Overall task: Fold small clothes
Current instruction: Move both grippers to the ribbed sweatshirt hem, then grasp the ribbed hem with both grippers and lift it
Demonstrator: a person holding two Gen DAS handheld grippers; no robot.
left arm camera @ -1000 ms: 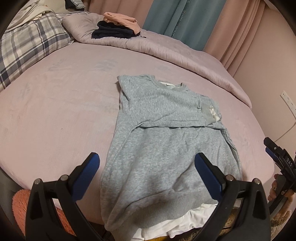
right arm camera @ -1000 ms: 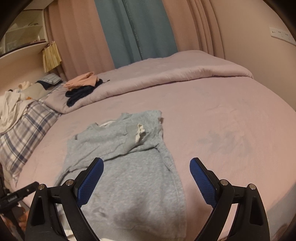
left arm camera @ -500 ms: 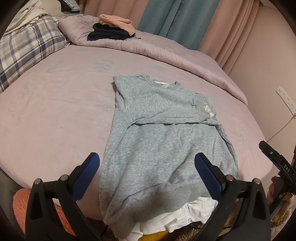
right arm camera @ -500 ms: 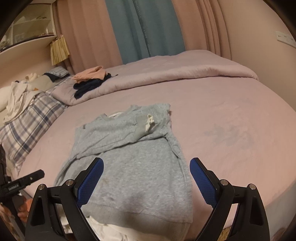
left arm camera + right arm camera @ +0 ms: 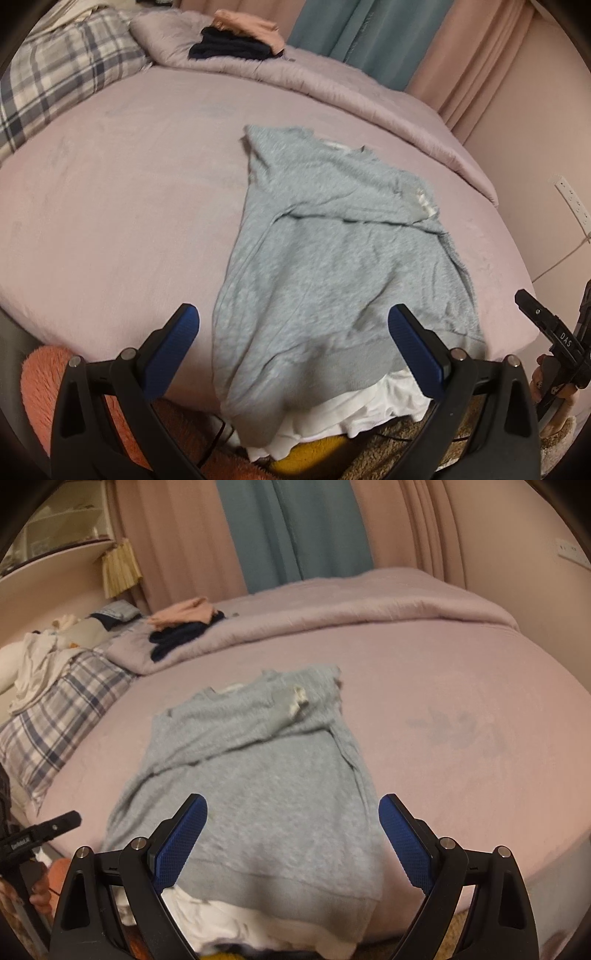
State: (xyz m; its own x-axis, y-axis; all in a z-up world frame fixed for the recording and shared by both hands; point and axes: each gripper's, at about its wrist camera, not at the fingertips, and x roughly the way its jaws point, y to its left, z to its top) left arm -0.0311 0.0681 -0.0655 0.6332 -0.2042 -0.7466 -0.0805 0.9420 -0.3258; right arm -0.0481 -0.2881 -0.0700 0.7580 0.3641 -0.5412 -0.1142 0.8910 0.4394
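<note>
A grey sweatshirt [image 5: 332, 254] lies on the pink bed [image 5: 110, 206], sleeves folded across its chest, neck pointing away. Its hem [image 5: 314, 373] hangs over the near bed edge, with a white layer [image 5: 354, 410] showing beneath it. In the right wrist view the same sweatshirt [image 5: 266, 775] fills the middle. My left gripper [image 5: 293, 347] is open above the hem, holding nothing. My right gripper [image 5: 291, 834] is open too, over the lower part of the sweatshirt. The right gripper [image 5: 554, 332] shows at the right edge of the left wrist view, and the left gripper [image 5: 33, 834] at the left edge of the right wrist view.
A rolled pink duvet [image 5: 332, 88] lies along the far side, with folded dark and peach clothes [image 5: 236, 40] on it. A plaid pillow [image 5: 62, 70] sits far left. An orange fluffy rug [image 5: 40, 391] is below the bed edge. Curtains [image 5: 295, 531] and a wall stand behind.
Both grippers have drawn back and lower toward the near bed edge, so the sweatshirt's hem and white layer now show more fully. Both stay open.
</note>
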